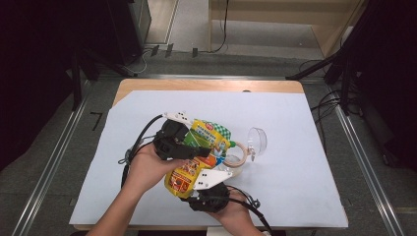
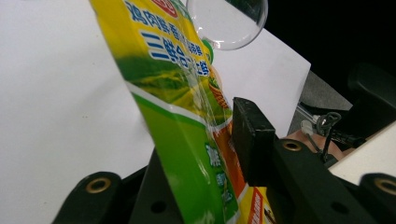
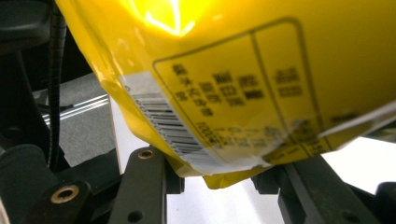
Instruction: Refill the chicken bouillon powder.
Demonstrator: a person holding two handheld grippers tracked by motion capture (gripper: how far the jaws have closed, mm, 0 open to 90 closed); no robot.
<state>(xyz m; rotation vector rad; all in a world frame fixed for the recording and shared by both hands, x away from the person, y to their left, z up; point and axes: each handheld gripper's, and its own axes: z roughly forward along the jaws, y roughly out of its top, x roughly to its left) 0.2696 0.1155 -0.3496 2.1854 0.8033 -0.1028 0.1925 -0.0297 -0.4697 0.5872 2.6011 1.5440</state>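
1. High view is showing a person working a yellow-and-green snack pouch (image 1: 196, 157) between two hand-held tools, just above a white-covered surface (image 1: 295, 162), with a tape roll (image 1: 238, 156) and a clear plastic cup (image 1: 257, 141) lying just beyond it.
2. Left tool (image 1: 199, 150) is standing with its jaws spread around the pouch's upper, green part — the left gripper view is showing one black pad (image 2: 252, 140) standing clear of the film, so this end is looking unsupported.
3. Right tool (image 1: 209, 189) is reaching up at the yellow bottom corner; whether its pads are truly pinching the seam I cannot tell, since the corner is sitting low between the jaws in the right gripper view.
4. Risk — with the left jaws loose, the glossy pouch could be sliding out and dropping onto the surface.
5. Swinging sideways, it could be knocking the cup or the tape roll.
6. Squeezing the corner harder could be creasing or bursting the sealed film.
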